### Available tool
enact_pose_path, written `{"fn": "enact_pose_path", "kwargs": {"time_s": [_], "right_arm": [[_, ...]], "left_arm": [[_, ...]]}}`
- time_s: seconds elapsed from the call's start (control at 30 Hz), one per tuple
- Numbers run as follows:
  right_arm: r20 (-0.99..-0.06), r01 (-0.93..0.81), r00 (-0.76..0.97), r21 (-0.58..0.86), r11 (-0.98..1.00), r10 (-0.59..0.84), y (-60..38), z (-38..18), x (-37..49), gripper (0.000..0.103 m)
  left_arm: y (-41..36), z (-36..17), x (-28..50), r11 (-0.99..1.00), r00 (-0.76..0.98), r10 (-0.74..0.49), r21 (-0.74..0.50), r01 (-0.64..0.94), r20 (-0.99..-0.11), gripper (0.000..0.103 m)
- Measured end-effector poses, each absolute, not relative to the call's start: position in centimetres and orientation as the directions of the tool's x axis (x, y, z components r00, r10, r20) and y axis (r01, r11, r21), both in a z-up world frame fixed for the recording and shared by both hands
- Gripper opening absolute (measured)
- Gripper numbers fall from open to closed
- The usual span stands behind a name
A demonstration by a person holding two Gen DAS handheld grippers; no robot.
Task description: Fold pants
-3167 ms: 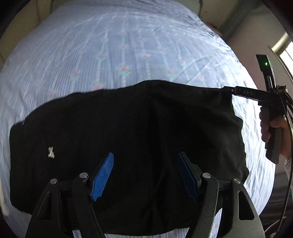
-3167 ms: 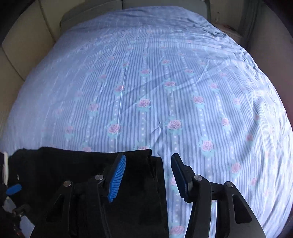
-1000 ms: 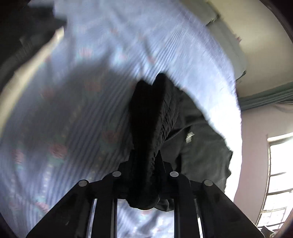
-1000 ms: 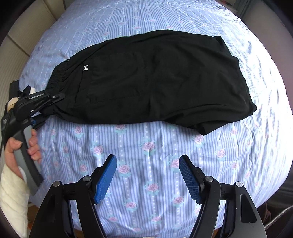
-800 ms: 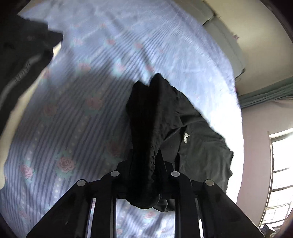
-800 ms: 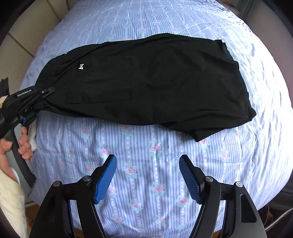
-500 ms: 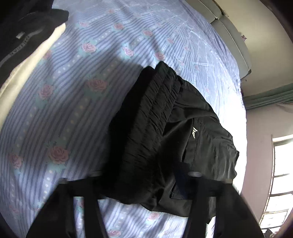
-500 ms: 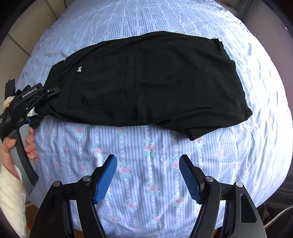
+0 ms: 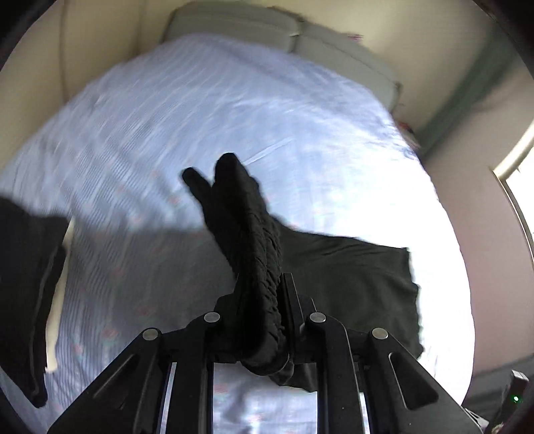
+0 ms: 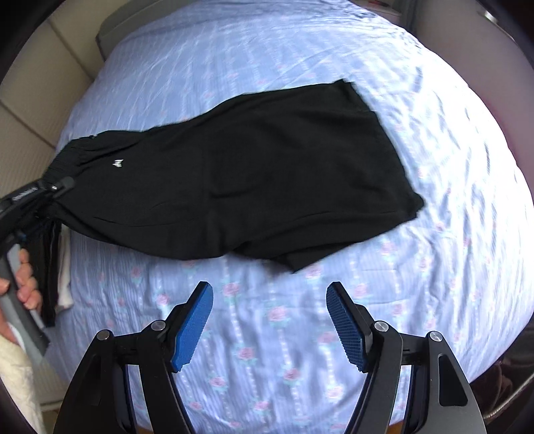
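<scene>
The black pants lie folded lengthwise across the blue flowered bedsheet, with the waist at the left and the leg ends at the right. My left gripper pinches the gathered elastic waistband; its jaws are closing on the fabric. The waist end is raised off the bed and the legs trail away to the right. In the right wrist view the left gripper grips that waistband at the left edge. My right gripper hovers open above bare sheet, just in front of the pants' near edge, holding nothing.
A pile of other dark clothes with a pale item lies at the bed's left edge. A padded headboard stands at the far end. A window is at the right. A person's hand holds the left gripper's handle.
The left gripper has risen and rolled with the waistband in it, lifting the waist end and swinging the pants. The right gripper shifted a little and stayed open.
</scene>
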State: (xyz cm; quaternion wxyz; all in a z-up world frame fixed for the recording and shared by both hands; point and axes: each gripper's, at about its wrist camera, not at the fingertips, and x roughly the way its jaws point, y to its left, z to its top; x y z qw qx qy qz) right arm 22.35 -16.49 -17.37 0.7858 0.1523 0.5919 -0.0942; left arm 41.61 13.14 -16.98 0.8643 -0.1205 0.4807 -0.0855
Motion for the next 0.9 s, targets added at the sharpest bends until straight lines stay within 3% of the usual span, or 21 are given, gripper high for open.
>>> {"fn": "enact_pose_path", "kwargs": {"time_s": [0.13, 0.33, 0.77, 0.87, 0.9], "right_arm": [[-0.953, 0.382, 0.299, 0.157, 0.911, 0.038, -21.3, -16.2, 20.4, 0.070], [-0.940, 0.435, 0.340, 0.188, 0.881, 0.033, -28.0, -14.6, 17.4, 0.070], [-0.944, 0.571, 0.330, 0.225, 0.789, 0.030, -40.4, -16.5, 13.6, 0.071], [-0.948, 0.589, 0.315, 0.222, 0.777, 0.033, -41.9, -17.5, 13.3, 0.071], [-0.949, 0.591, 0.312, 0.224, 0.775, 0.036, -42.3, -17.7, 13.3, 0.071]], "left_arm": [[6.2, -13.3, 41.5, 0.958, 0.550, -0.287, -0.236, 0.164, -0.784, 0.019], [-4.2, -12.3, 42.6, 0.942, 0.518, -0.316, -0.199, 0.268, -0.795, 0.019], [-22.9, -22.0, 44.0, 0.905, 0.279, -0.260, -0.133, 0.403, -0.924, 0.018], [-24.9, -24.1, 43.9, 0.887, 0.203, -0.247, -0.137, 0.441, -0.947, 0.028], [-25.6, -24.6, 43.7, 0.871, 0.154, -0.271, -0.174, 0.459, -0.950, 0.042]]}}
